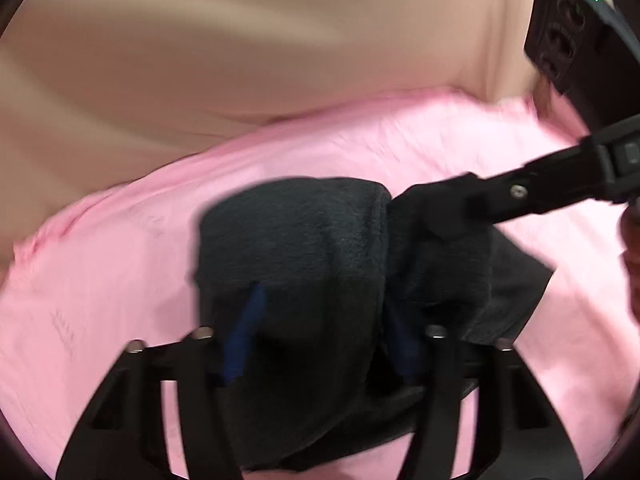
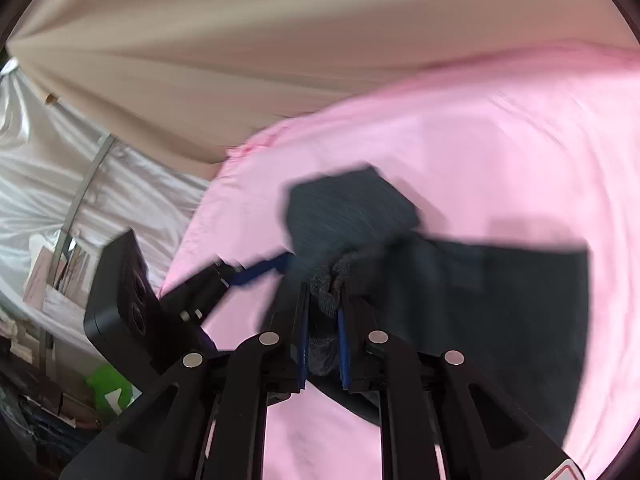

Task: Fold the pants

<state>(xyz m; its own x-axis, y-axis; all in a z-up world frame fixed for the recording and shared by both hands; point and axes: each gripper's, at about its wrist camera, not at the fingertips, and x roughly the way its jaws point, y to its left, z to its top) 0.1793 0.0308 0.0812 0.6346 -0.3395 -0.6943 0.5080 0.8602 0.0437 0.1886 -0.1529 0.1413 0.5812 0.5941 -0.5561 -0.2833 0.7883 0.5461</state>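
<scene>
Pink sheet, bare beyond. Dark pants lifted mid-sheet, long axis trailing right. My left gripper clamped on one bunched edge, right gripper clamped on next; grips adjacent, neither nearer. Blurry.

From my left tool I see dark pants bunched between its blue-padded fingers — closed on the cloth. The right tool reaches in from the right, gripping the pants too. Underneath lies a pink sheet; beyond it — beige fabric.
</scene>
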